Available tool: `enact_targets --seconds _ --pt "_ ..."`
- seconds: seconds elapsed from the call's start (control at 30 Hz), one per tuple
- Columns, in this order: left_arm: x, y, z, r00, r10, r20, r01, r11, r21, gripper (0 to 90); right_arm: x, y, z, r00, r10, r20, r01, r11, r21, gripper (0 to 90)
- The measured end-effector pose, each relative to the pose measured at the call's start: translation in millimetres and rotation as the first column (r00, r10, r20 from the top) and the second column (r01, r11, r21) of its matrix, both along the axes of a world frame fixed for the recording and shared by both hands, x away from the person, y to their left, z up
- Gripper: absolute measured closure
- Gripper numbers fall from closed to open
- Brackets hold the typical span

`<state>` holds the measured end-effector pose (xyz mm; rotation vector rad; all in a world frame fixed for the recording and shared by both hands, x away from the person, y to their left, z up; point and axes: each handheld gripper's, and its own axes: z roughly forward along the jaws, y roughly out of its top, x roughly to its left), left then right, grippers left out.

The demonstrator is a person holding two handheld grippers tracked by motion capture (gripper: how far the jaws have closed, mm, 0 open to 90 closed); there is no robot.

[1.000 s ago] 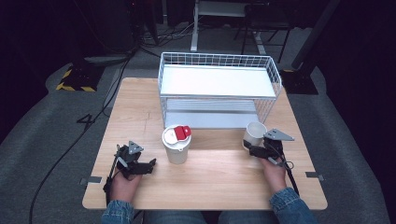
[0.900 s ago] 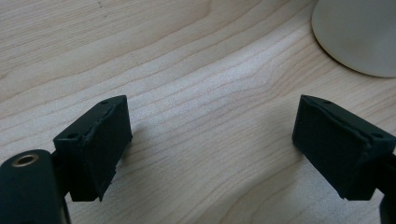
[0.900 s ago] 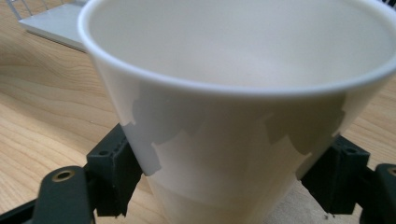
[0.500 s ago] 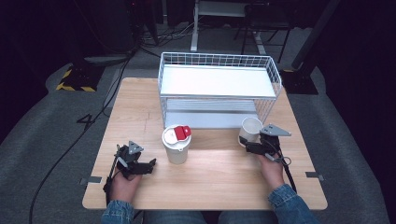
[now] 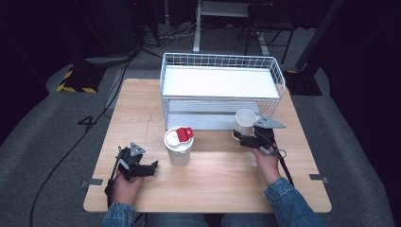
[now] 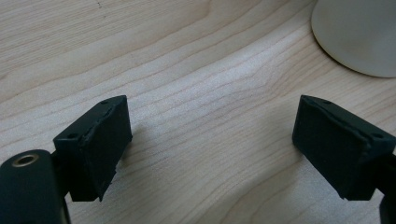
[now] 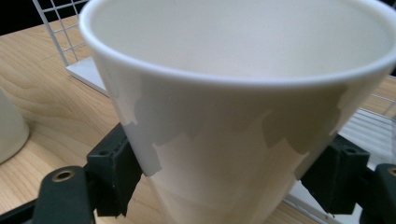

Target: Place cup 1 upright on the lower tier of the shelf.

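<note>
1. White cup (image 5: 245, 123) is sitting clamped in the right gripper (image 5: 249, 140), right of centre on the wooden table (image 5: 142, 109), just near of the wire rack (image 5: 222, 90) and level with its lower shelf; in the right gripper view the cup (image 7: 233, 107) is filling the gap between the two black pads (image 7: 114, 168), which are pressing on its lower wall

2. The grip is sitting low on a tapered, smooth wall, so the cup is at risk of tipping or sliding out of the jaws if the hand is tilting or jerking

3. The rack's front wires are standing right behind the cup; a rim that is travelling too high or too far could be catching on the top basket's edge and twisting the cup out of the grip

4. The lidded cup with the red tab (image 5: 178, 144) is standing to the left of the held cup, apart from it; a sweep leftward is risking a knock that is toppling it

5. The left gripper (image 5: 137, 165) is resting near the near-left edge of the table with its jaws standing wide and nothing between them, as the left gripper view is showing over bare wood (image 6: 196, 93); it is offering no support if the cup is slipping

6. The trailing cable by the right hand (image 5: 267, 161) is lying on the table and could be snagging
</note>
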<state>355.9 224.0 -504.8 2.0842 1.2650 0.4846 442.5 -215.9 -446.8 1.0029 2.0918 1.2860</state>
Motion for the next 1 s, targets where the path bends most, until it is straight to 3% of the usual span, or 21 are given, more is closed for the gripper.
enact_targets --seconds 0.4,0.77,1.0 --pt "0.1 -0.1 0.0 1.0 -0.001 0.0 0.001 1.0 0.0 12.5 17.6 29.9 4.1 0.9993 0.036 -0.004 -0.036 0.9987 0.035 22.4" --pt "0.2 -0.3 0.0 1.0 -0.001 -0.002 0.001 1.0 -0.002 12.5 30.8 46.1 0.4 0.9994 0.035 -0.008 -0.034 0.9963 0.078 22.4" --pt "0.3 -0.3 0.0 1.0 -0.002 -0.001 0.002 1.0 -0.002 12.5 39.4 55.1 -5.4 0.9998 0.019 -0.006 -0.019 0.998 0.06 22.4"
